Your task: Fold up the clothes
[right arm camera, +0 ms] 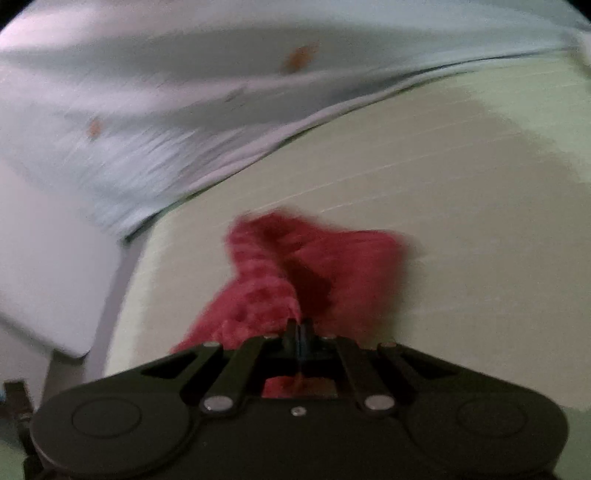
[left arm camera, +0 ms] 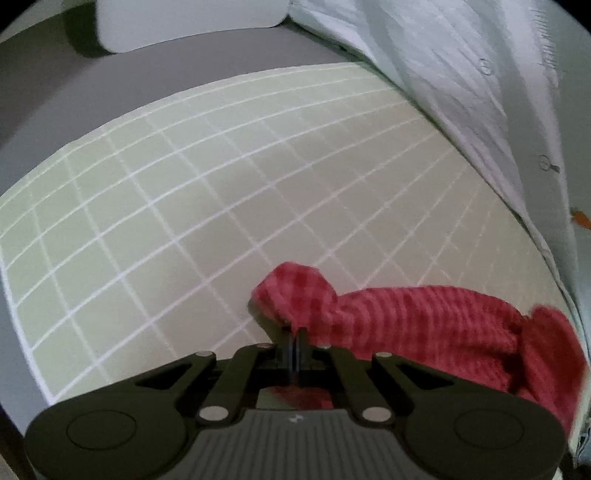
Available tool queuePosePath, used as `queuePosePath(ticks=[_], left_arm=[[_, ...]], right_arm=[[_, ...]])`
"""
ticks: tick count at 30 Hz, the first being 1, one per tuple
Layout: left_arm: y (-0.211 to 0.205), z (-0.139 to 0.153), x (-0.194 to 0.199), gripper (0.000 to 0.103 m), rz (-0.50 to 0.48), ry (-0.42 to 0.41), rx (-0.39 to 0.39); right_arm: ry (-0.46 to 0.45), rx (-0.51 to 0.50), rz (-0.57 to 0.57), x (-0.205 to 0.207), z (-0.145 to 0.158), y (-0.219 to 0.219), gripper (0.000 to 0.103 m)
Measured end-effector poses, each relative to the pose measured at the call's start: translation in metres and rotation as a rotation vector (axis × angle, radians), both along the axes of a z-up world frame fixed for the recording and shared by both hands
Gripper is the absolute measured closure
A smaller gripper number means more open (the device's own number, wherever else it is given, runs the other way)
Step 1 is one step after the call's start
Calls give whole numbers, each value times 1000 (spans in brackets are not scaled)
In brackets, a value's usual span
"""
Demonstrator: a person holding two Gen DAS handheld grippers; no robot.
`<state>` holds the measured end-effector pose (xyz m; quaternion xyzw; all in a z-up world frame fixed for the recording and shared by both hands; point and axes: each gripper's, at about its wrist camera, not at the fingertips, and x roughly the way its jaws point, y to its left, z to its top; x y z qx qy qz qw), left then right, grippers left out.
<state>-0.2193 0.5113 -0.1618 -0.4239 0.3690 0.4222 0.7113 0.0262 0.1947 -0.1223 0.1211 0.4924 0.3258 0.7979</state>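
A red checked cloth (left arm camera: 424, 317) hangs stretched above the pale green grid mat (left arm camera: 184, 206). My left gripper (left arm camera: 294, 334) is shut on one corner of it; the cloth runs off to the right. In the right wrist view my right gripper (right arm camera: 300, 326) is shut on another corner of the red cloth (right arm camera: 295, 266), which bunches and folds in front of the fingers. That view is blurred by motion.
A pale blue-white buttoned shirt (left arm camera: 461, 74) with small orange marks lies along the mat's right side, and shows at upper left in the right wrist view (right arm camera: 166, 103). A white block (left arm camera: 184, 22) sits on the grey table (left arm camera: 55, 96) beyond the mat.
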Motion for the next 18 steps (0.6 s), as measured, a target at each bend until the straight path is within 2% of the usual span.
queuePosePath(ticks=[2, 5, 9, 10, 13, 15, 17, 18], left_arm=[[-2, -2, -4, 102, 6, 12, -8], [-13, -3, -3, 102, -18, 43, -10], [-18, 11, 7, 99, -81, 38, 41], [-20, 14, 10, 98, -97, 37, 54], [-24, 25, 18, 92, -145, 33, 92], [-26, 32, 23, 80, -176, 30, 118], [-29, 39, 28, 76, -208, 28, 144], [-30, 42, 31, 73, -224, 26, 156]], right_arm=[[-10, -39, -103, 5, 0, -41, 102], [-45, -166, -248, 4, -9, -90, 102], [-25, -280, -331, 1, -21, -116, 98], [-30, -295, -339, 0, -21, -117, 91], [-103, -291, -329, -3, -11, -119, 51], [-154, -273, -310, 1, -4, -111, 48], [-186, -264, -275, 12, 0, -100, 32], [-199, -267, -262, 18, 2, -93, 29]])
